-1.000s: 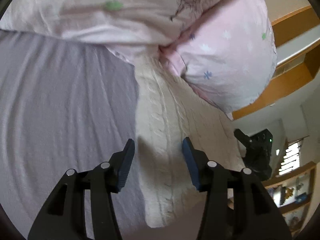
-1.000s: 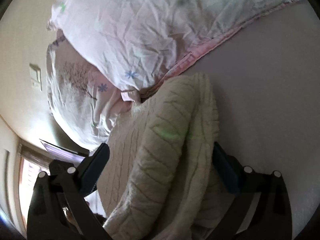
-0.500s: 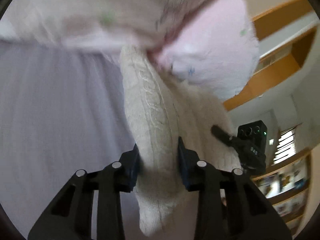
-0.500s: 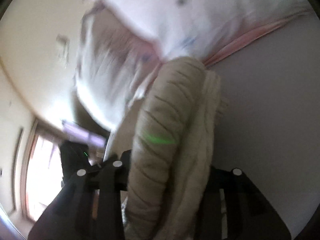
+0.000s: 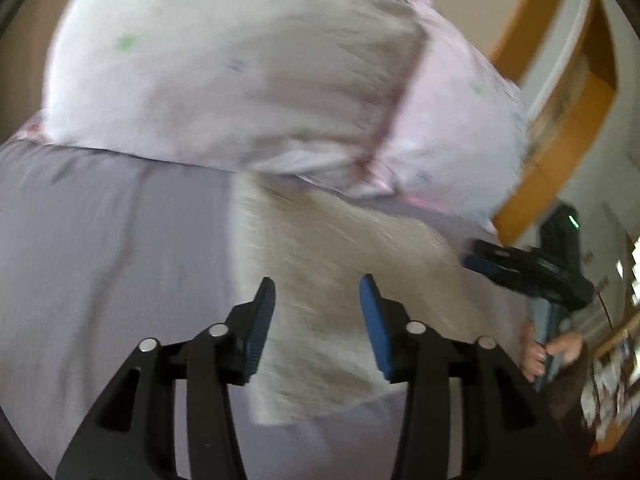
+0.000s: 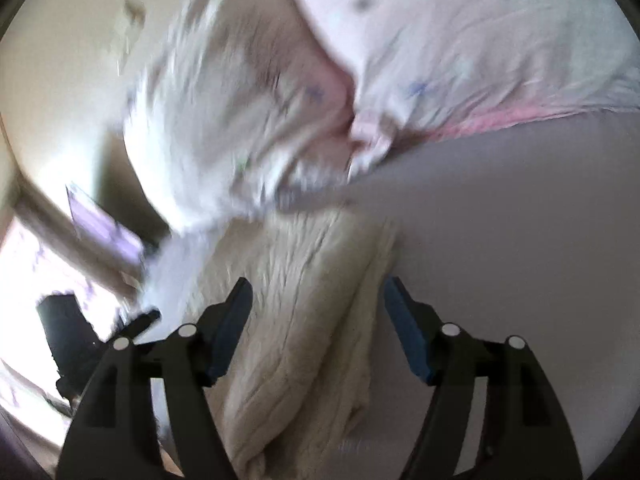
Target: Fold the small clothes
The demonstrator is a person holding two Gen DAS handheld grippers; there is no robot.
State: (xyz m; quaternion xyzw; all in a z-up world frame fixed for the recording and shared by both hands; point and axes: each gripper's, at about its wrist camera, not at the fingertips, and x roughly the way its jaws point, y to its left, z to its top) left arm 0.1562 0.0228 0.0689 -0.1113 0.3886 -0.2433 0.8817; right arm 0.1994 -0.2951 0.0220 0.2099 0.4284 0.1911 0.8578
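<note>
A cream cable-knit garment [image 5: 320,280] lies folded on the lilac bed sheet [image 5: 100,260], its far end against the pillows. My left gripper [image 5: 318,314] is open, its blue pads apart above the knit. My right gripper [image 6: 318,322] is open too, straddling the same cream knit [image 6: 304,320], which lies in a thick fold between the fingers. The right gripper also shows in the left wrist view [image 5: 532,276] at the knit's right side, held by a hand. Both views are motion-blurred.
Pale pink patterned pillows [image 5: 260,80] lie at the head of the bed, also in the right wrist view [image 6: 440,60]. Wooden shelving [image 5: 560,140] stands at the right. A bright window [image 6: 24,280] is at the left in the right wrist view.
Half a second ago both grippers were shut on the cream knit and lifting it. Now both have opened and the knit lies on the sheet.
</note>
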